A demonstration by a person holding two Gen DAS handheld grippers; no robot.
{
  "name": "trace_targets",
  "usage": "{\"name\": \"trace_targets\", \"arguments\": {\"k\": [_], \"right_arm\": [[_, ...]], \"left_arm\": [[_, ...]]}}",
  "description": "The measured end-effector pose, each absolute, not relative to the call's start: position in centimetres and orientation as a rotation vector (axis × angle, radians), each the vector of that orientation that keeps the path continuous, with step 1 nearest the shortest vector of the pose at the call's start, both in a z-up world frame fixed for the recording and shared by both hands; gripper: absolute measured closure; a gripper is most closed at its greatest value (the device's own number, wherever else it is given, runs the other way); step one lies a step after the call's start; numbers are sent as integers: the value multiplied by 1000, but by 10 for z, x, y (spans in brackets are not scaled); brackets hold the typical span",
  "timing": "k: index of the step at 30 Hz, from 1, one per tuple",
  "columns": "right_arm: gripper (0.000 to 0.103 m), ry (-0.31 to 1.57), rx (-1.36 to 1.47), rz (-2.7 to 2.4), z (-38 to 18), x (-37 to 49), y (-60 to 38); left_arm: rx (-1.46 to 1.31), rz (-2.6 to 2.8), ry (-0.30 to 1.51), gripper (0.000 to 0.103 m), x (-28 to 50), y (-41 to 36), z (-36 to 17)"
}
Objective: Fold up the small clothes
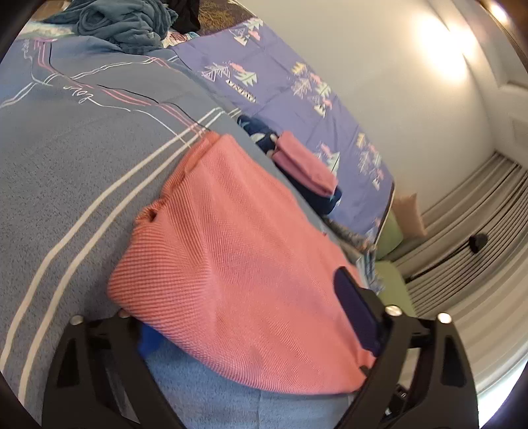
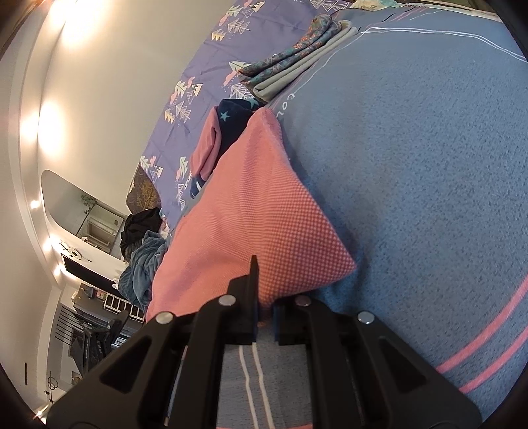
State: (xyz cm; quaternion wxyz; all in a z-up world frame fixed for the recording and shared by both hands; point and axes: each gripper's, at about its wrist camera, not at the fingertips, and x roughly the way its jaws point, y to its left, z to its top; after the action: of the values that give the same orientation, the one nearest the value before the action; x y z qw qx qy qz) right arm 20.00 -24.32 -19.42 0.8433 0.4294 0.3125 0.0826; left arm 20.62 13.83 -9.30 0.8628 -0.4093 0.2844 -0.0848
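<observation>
A pink waffle-knit garment (image 1: 231,247) (image 2: 257,224) lies folded on the grey-blue bedspread (image 1: 66,148) (image 2: 429,165). My left gripper (image 1: 237,297) is open, its jaws wide apart. The garment's near edge lies loose between them; one dark pad (image 1: 356,310) shows over the cloth and the other finger is partly hidden under it. In the right wrist view my right gripper (image 2: 264,297) is shut on the garment's near edge, with pink cloth pinched between its narrow jaws.
Beyond the garment sits a folded pink piece (image 1: 303,165) (image 2: 204,148) on a navy star-print one (image 2: 234,118). Folded patterned clothes (image 2: 297,56) lie further along. A teal heap of unfolded clothes (image 1: 125,26) (image 2: 142,264) sits on the bed's far part. A purple tree-print quilt (image 1: 280,82) runs beside the wall.
</observation>
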Motion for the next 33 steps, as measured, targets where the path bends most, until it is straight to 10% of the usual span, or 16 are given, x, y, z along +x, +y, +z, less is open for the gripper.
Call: {"name": "trace_targets", "arguments": {"k": [8,33], "right_arm": [[98,655,914,182,-194,199,-245],[99,651,916,165,-192,197,-246]], "left_arm": [[-1096,-141,545,84,205,167,-119],[-965,-87,622,98,202,156,-115]]}}
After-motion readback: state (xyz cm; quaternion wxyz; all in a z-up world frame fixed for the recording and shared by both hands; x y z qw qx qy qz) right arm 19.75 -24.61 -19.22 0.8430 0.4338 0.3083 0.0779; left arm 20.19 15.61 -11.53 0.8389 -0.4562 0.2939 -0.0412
